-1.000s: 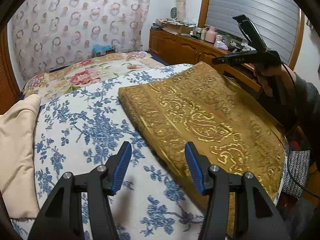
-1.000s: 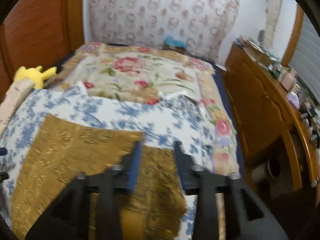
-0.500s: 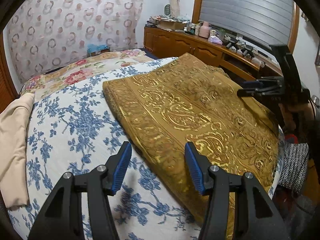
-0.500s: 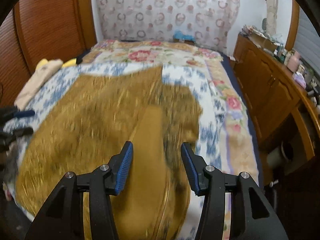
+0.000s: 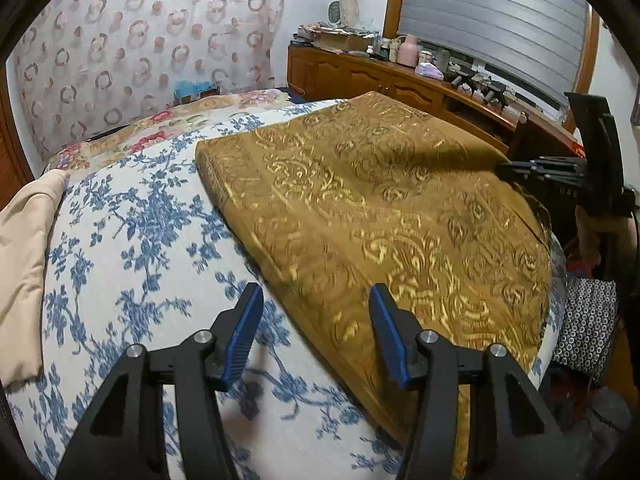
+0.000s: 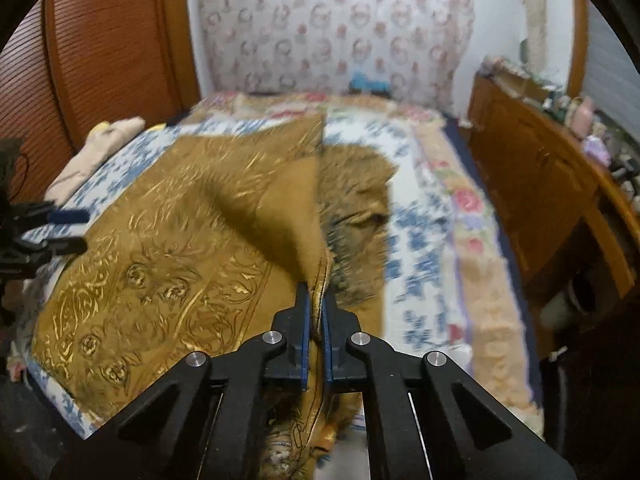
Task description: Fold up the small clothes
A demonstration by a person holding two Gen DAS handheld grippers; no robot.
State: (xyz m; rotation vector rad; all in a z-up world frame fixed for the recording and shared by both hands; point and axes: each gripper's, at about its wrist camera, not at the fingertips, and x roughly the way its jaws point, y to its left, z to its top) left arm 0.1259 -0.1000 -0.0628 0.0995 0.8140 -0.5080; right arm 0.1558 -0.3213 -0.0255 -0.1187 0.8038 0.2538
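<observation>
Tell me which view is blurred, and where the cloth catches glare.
Right wrist view: motion blur smears the bedspread and far cloth edge, while the right gripper stays sharp. Left wrist view: mostly crisp; the gold cloth glints along its raised pattern.

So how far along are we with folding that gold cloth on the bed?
Early on. Done: the gold cloth lies spread over the blue floral bedspread, its far-left edge apparently already doubled. In hand: the right gripper has just closed its jaws on the cloth's near edge, lifting a ridge. The left gripper hangs open above the cloth's near-left edge, gripping nothing. Left: grip that side, carry the edge over, flatten.
</observation>
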